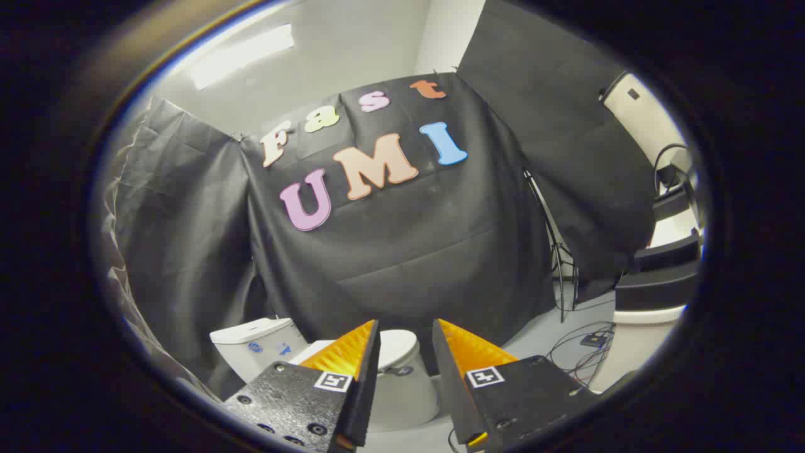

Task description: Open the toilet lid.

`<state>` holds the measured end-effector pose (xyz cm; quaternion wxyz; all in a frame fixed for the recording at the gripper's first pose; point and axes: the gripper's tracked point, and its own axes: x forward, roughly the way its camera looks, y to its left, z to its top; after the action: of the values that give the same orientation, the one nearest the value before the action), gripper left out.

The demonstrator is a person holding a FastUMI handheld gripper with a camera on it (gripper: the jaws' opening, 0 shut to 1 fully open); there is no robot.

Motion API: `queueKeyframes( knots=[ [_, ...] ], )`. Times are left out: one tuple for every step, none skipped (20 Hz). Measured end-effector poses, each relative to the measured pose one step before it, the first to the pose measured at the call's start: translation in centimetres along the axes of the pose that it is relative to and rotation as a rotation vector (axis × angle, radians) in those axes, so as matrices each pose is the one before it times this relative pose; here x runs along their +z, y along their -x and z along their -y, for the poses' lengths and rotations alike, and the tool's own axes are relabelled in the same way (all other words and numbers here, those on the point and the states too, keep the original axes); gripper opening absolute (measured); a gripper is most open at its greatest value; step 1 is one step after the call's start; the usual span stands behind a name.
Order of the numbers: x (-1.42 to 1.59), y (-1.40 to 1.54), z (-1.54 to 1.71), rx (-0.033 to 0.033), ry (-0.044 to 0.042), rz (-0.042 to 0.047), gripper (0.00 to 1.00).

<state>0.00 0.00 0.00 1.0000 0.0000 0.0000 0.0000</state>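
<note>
The toilet (402, 384) stands on the floor just beyond the tongs (405, 333), seen through the gap between the two fingers. Its tank (258, 349) is off to the left and the bowl runs from there toward the right, so the long axis lies roughly crosswise to the fingers, front end at the right. The lid (397, 347) is down, lying flat on the bowl, its rounded front showing between the fingertips.

The floor (541, 340) is pale grey. Black cloth (409, 251) hangs behind the toilet as the booth's wall, with more cloth to the left and right. A stand (556, 264) leans by the right cloth edge, and cables (585, 355) trail over the floor near it. A white column (635, 346) with dark bands stands at the far right. Above are a white ceiling and a bright light strip (242, 53).

The tongs are apart, with a moderate gap, holding nothing and touching nothing; they hang above and short of the lid.
</note>
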Motion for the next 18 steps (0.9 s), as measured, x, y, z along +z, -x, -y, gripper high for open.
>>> queueKeyframes(
  knots=[
    [-0.252,-0.169,0.016,-0.00071,-0.00538,-0.01546,0.51],
    [-0.372,-0.364,0.313,-0.00385,-0.00313,-0.01973,0.51],
    [-0.389,-0.399,0.429,-0.00599,-0.00475,-0.02727,0.51],
    [-0.479,-0.654,0.561,-0.00263,-0.01121,-0.03847,0.51],
    [-0.672,-0.581,0.206,-0.00139,-0.01956,-0.05191,0.51],
    [-0.843,-0.595,0.109,-0.00104,-0.01989,-0.05661,0.48],
    [-0.642,-0.904,0.086,0.00147,-0.01306,-0.05172,0.45],
    [-0.304,-0.932,-0.168,0.01672,-0.00886,-0.02634,0.44],
    [0.048,-1.047,-0.499,0.02819,-0.01833,-0.00457,0.44],
    [0.149,-1.127,-0.148,0.02136,-0.03589,0.00474,0.44],
    [0.049,-1.284,0.353,-0.00326,-0.04388,0.01027,0.44],
    [-0.257,-1.235,0.787,-0.02165,-0.04172,0.00782,0.44],
    [-0.484,-1.321,0.321,-0.02216,-0.03009,0.00920,0.44],
    [-0.422,-0.943,-0.379,0.02530,-0.04709,0.00125,0.44],
    [-0.385,-0.959,-0.905,0.04867,-0.07045,0.00089,0.44],
    [-0.506,-0.900,-0.348,0.02509,-0.06294,-0.00684,0.44],
    [-1.015,-0.944,0.457,0.00100,-0.03243,-0.00983,0.44],
    [-0.759,-0.934,0.307,-0.00162,-0.01903,-0.00847,0.44]
  ],
)
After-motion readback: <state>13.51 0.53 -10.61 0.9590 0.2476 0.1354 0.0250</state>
